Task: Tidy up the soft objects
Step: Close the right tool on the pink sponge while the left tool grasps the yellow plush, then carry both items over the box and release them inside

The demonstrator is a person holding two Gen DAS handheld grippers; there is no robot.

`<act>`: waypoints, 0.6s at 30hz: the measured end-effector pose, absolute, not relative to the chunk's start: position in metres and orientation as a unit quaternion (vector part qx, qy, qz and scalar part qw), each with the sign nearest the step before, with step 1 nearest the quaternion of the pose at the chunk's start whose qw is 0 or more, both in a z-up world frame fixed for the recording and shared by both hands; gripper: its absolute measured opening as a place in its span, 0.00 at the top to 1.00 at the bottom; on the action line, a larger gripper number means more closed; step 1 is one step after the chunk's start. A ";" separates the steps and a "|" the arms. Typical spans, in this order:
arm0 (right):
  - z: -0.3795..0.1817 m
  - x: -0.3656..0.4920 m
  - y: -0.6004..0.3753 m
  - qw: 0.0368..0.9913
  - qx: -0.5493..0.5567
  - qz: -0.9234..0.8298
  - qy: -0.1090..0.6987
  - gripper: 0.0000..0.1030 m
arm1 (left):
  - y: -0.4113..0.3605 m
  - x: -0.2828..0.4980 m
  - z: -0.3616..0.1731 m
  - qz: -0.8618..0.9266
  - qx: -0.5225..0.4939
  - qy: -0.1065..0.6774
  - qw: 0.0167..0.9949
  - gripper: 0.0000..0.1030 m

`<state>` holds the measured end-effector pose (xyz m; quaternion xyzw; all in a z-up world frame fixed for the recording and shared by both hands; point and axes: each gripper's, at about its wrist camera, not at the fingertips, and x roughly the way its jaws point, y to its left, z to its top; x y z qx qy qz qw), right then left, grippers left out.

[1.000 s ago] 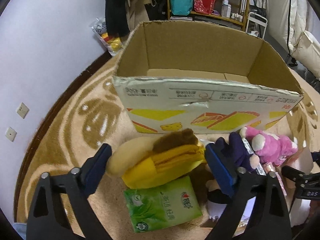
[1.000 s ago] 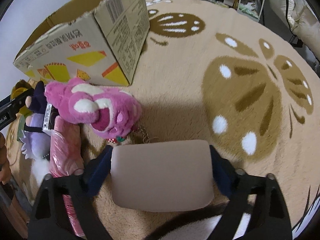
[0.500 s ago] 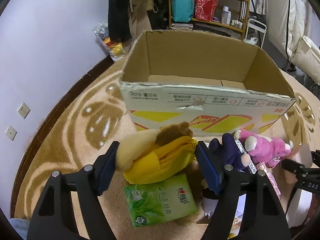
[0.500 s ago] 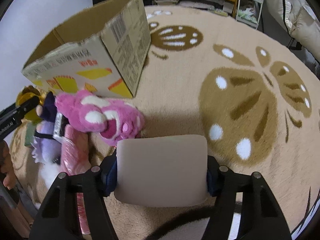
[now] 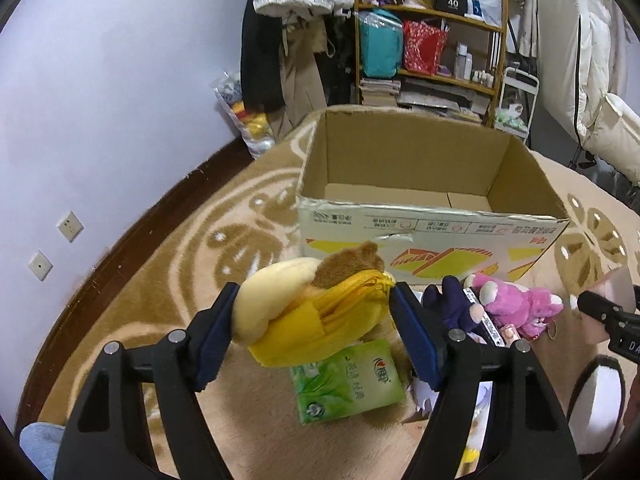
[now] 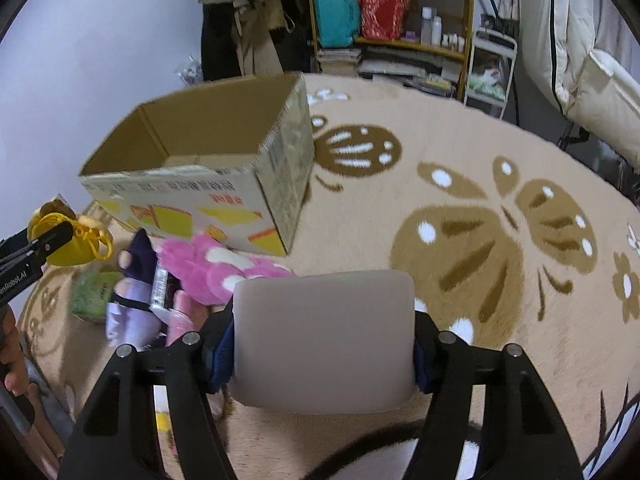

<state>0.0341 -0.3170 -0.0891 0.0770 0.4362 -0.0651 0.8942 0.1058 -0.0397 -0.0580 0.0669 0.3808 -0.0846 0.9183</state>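
Note:
My left gripper (image 5: 316,328) is shut on a yellow plush toy (image 5: 316,316) with a cream and brown top, held above the carpet just short of the open cardboard box (image 5: 432,236). My right gripper (image 6: 322,340) is shut on a pale beige soft pad (image 6: 324,340), lifted off the carpet to the right of the box (image 6: 208,184). On the carpet lie a pink plush (image 5: 516,304), a dark purple plush (image 5: 452,304) and a green tissue pack (image 5: 348,384). The box looks empty inside.
The patterned beige carpet (image 6: 480,216) spreads to the right. A shelf with bags and bottles (image 5: 424,52) and hanging clothes stand behind the box. White padded furniture (image 6: 592,80) is at the far right. A person's fingers (image 6: 12,352) show at the left edge.
Both grippers closed onto their objects and rose: the yellow plush and the beige pad came up off the carpet, and the views tilted up toward the box and shelf.

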 end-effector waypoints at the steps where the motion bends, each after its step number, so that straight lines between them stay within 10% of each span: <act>1: -0.085 0.034 -0.315 0.898 0.073 -0.064 0.429 0.31 | -0.038 0.103 -0.055 -0.084 0.068 0.377 0.920 0.27; 18: -0.019 0.039 -0.293 0.941 0.048 -0.042 0.331 0.31 | -0.037 0.074 -0.001 -0.079 0.077 0.277 0.954 0.27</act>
